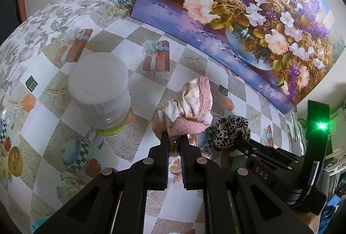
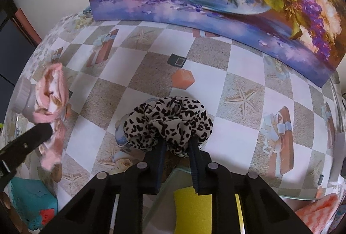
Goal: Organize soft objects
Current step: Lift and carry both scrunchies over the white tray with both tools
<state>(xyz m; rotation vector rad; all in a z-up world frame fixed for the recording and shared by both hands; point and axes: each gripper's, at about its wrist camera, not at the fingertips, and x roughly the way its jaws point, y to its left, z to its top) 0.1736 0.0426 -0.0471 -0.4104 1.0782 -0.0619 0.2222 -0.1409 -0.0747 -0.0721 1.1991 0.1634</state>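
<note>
The pink scrunchie [image 1: 190,108], bunched lace and white cloth, hangs above the checked tablecloth [image 1: 134,82], pinched in the nearly closed left gripper [image 1: 174,136]. Just beside it, the leopard scrunchie [image 2: 168,123] sits puffed between the right gripper [image 2: 176,147] fingers, which clamp its lower folds.

I see the table [image 2: 164,43] covered with a checked oilcloth printed with starfish, gift boxes and cups. A clear jar [image 1: 101,93] with a white lid stands on it at the left. A large flower painting [image 1: 248,11] rests on the table's far edge, leaning against the wall.
</note>
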